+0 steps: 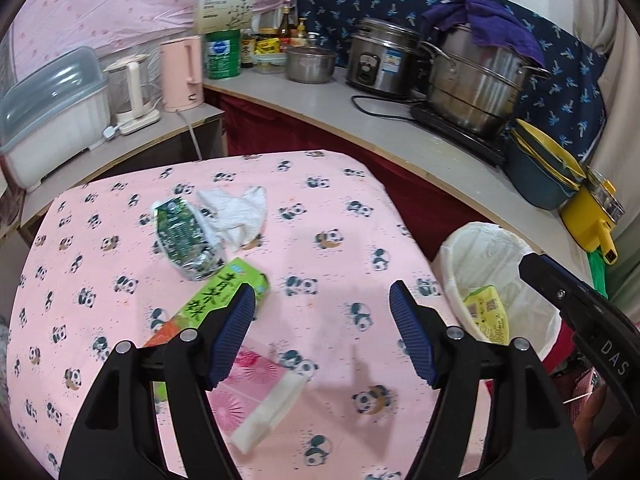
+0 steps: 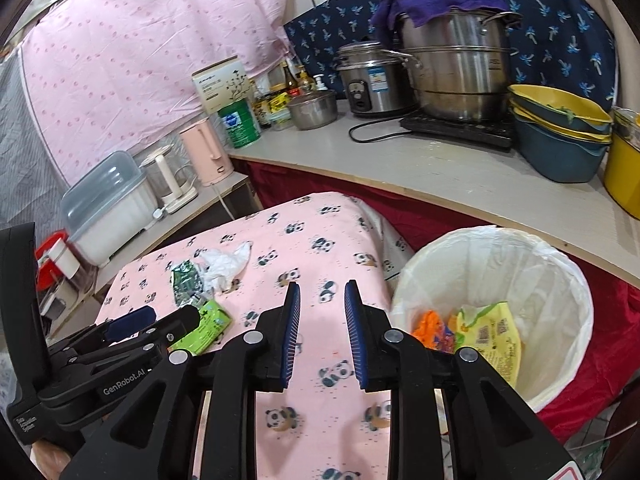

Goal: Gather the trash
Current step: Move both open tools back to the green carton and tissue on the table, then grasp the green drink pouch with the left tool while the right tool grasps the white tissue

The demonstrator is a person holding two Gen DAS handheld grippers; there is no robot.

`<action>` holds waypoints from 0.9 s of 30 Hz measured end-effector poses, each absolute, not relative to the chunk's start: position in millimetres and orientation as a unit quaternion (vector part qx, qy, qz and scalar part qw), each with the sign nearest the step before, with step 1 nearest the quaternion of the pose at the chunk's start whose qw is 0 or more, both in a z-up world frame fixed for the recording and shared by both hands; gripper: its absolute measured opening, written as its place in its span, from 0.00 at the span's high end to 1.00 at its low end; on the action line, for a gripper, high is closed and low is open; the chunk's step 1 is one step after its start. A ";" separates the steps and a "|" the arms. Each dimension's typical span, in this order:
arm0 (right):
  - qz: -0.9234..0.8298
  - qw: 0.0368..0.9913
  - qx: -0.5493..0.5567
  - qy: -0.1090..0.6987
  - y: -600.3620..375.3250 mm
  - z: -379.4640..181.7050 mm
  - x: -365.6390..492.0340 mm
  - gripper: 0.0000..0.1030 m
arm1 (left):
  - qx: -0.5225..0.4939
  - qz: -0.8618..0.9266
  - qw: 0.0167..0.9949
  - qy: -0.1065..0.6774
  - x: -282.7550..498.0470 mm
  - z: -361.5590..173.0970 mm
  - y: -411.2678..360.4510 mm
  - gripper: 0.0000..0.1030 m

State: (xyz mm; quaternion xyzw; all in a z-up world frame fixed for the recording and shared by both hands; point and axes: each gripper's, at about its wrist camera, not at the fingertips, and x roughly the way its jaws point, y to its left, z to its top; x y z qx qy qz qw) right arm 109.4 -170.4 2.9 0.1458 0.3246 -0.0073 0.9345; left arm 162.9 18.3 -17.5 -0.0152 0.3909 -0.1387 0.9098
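Carton green, boxy, lying flat — left fingers spread, right fingers parted, empty.

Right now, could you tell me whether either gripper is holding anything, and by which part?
Nothing is held. The left gripper is open above the tablecloth, beside the green carton; the right gripper is narrowly open with nothing between its pads.

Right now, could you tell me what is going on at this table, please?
A person is clearing trash with two handheld grippers. Both are empty: the left gripper is open above the table beside the green carton, the right gripper narrowly open near the bin. A yellow wrapper is already binned. The foil pouch, tissue and pink pack remain on the table.
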 end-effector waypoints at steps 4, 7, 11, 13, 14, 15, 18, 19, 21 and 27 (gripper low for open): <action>0.009 0.932 0.136 0.334 -148.4 -1.8 118.4 0.77 | -0.025 -0.118 0.910 0.396 167.3 -22.9 44.3 0.36; 0.023 0.930 0.130 0.344 -130.3 -7.1 127.1 0.77 | -0.035 -0.101 0.909 0.402 171.9 -27.2 65.4 0.36; 0.042 0.925 0.122 0.356 -107.0 -14.2 140.6 0.77 | -0.047 -0.081 0.908 0.407 177.9 -31.8 89.8 0.34; 0.050 0.924 0.119 0.361 -97.5 -16.8 147.6 0.77 | -0.050 -0.072 0.908 0.410 180.8 -33.8 99.6 0.33; 0.054 0.923 0.117 0.363 -93.5 -18.0 151.2 0.77 | -0.054 -0.067 0.908 0.411 183.2 -35.0 105.4 0.31; 0.058 0.922 0.115 0.366 -88.3 -19.3 155.7 0.77 | -0.058 -0.063 0.907 0.413 185.4 -36.3 110.5 0.29; 0.069 0.919 0.105 0.373 -74.3 -23.4 170.1 0.77 | -0.072 -0.055 0.904 0.418 193.2 -40.7 125.3 0.27; 0.072 0.918 0.102 0.375 -70.4 -24.7 174.7 0.77 | -0.075 -0.051 0.903 0.420 196.4 -42.0 129.5 0.27; 0.079 0.916 0.101 0.381 -63.0 -28.2 187.0 0.69 | -0.080 -0.047 0.901 0.424 204.0 -45.1 137.0 0.27; 0.098 0.906 0.097 0.399 -47.9 -39.2 228.7 0.59 | -0.101 -0.039 0.892 0.438 232.8 -56.2 151.7 0.21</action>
